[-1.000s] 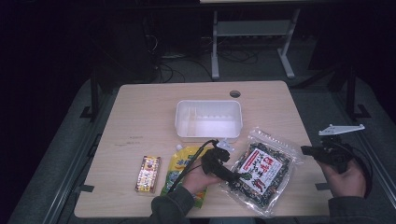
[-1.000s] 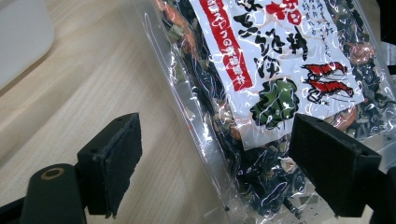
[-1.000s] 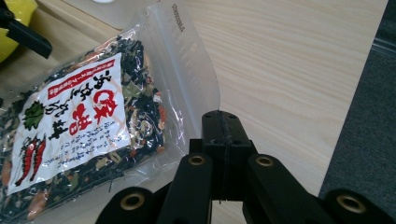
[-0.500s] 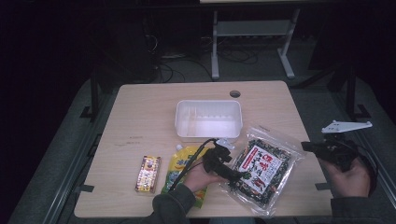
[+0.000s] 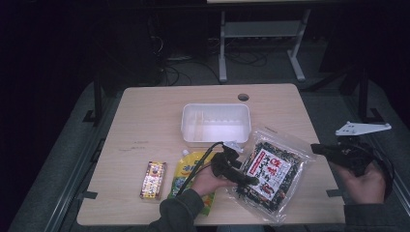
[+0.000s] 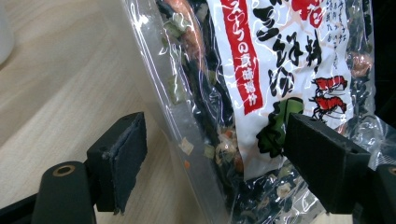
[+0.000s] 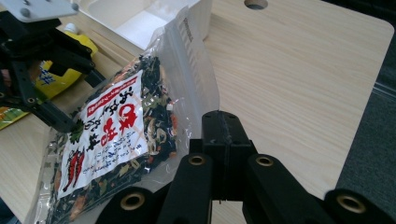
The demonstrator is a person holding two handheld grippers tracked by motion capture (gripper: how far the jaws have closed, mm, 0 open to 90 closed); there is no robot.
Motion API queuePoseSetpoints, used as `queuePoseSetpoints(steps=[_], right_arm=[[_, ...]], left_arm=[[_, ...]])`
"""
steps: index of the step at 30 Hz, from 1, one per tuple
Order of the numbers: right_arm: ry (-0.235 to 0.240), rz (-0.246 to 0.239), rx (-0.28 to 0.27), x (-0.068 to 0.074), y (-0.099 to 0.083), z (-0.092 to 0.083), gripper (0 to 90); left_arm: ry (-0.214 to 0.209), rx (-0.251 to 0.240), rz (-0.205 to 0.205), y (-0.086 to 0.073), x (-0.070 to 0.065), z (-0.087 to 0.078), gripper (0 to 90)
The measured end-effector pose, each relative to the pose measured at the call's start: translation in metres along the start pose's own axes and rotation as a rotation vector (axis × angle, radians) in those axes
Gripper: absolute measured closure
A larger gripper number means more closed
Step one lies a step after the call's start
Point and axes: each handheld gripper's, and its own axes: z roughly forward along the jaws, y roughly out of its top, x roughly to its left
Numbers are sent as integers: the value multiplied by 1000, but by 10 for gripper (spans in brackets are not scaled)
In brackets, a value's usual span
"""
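A clear bag of dried seaweed mix (image 5: pixel 273 175) with a white label in red print lies on the table's front right. My left gripper (image 5: pixel 250 181) is open at the bag's left edge. In the left gripper view its jaws (image 6: pixel 219 140) stand wide apart on either side of that edge of the bag (image 6: pixel 280 70), without pinching it. My right gripper (image 5: pixel 315 148) hovers past the table's right edge, shut and with nothing in it. In the right gripper view its closed jaws (image 7: pixel 223 122) point at the bag (image 7: pixel 116 140), with the left gripper (image 7: pixel 81 100) beyond.
A white plastic tub (image 5: pixel 216 123) stands open in the middle of the table, just behind the bag. A yellow spouted pouch (image 5: pixel 186 174) lies under the left hand, and a small snack box (image 5: pixel 153 180) sits to its left. A round cable hole (image 5: pixel 243 96) is at the back.
The left gripper has edged right onto the bag's edge. The right gripper has drifted slightly right and up, still shut.
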Motion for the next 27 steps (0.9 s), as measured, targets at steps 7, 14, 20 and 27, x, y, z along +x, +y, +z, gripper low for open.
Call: queuePoseSetpoints(steps=[7,14,20,27], right_arm=[[23,-23,-30,6,7,-5,900],[54,-27,-66,10,12,-10,900],[68,-16,-81,7,12,-12,900],[72,-4,-83,3,11,-11,900]], left_arm=[[-65,-6,-7,2,3,-1,252],[-126,-23,-20,1,7,-6,409],[-171,-39,-9,-1,9,-13,580],[-205,-50,18,-3,8,-19,691]])
